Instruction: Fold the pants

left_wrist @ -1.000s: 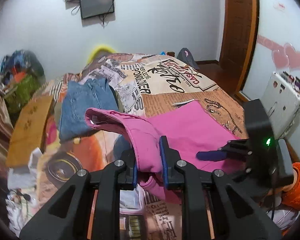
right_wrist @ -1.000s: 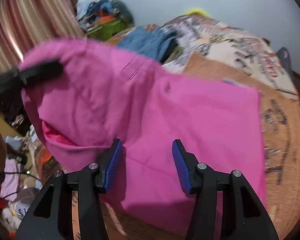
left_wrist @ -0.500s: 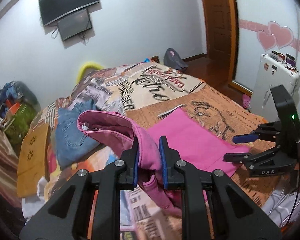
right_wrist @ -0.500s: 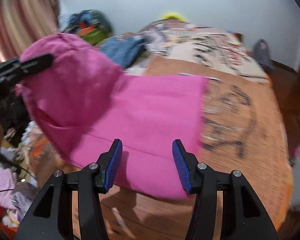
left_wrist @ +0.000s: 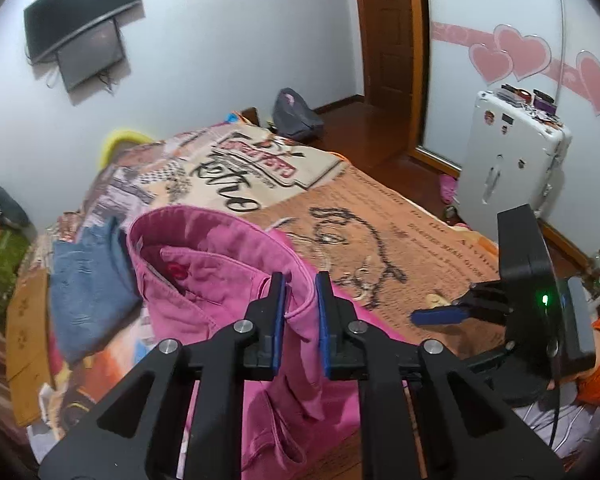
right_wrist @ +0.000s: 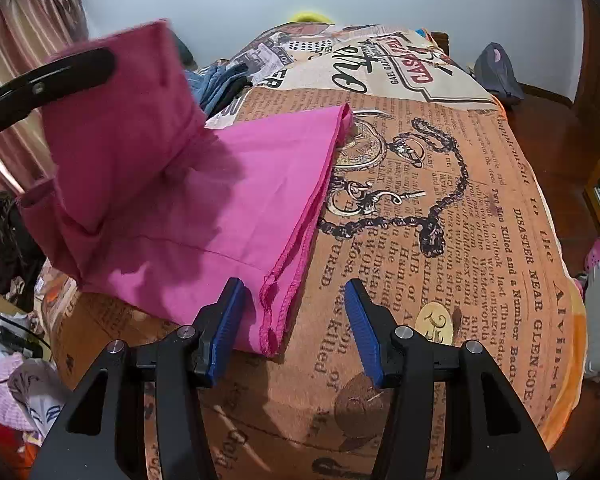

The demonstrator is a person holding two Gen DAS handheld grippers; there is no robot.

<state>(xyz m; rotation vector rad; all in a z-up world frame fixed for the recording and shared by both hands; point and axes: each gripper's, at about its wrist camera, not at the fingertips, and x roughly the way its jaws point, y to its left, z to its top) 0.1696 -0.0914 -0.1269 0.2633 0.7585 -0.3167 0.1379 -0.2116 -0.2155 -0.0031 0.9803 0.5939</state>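
Note:
Pink pants point(right_wrist: 204, 196) lie on the bed with the leg hems toward the right. My left gripper point(left_wrist: 300, 312) is shut on the pants' waistband point(left_wrist: 204, 248) and holds it lifted above the bed; the open waist faces the camera. In the right wrist view the left gripper point(right_wrist: 48, 80) shows at upper left with the raised waist end draped from it. My right gripper point(right_wrist: 296, 320) is open and empty, just above the bed by the near hem corner point(right_wrist: 274, 320). It also shows in the left wrist view point(left_wrist: 440, 314), at the right.
The bed carries a newspaper-print blanket point(right_wrist: 440, 240). Folded blue jeans point(left_wrist: 88, 280) lie at the far left of the bed. A white suitcase point(left_wrist: 508, 160) stands at the right, a grey bag point(left_wrist: 296, 116) on the floor by the wall. Clutter lies left of the bed.
My right gripper has drawn back to the right, from over the pants' middle to the hem edge. The left gripper has lifted and turned the waistband, still shut on it.

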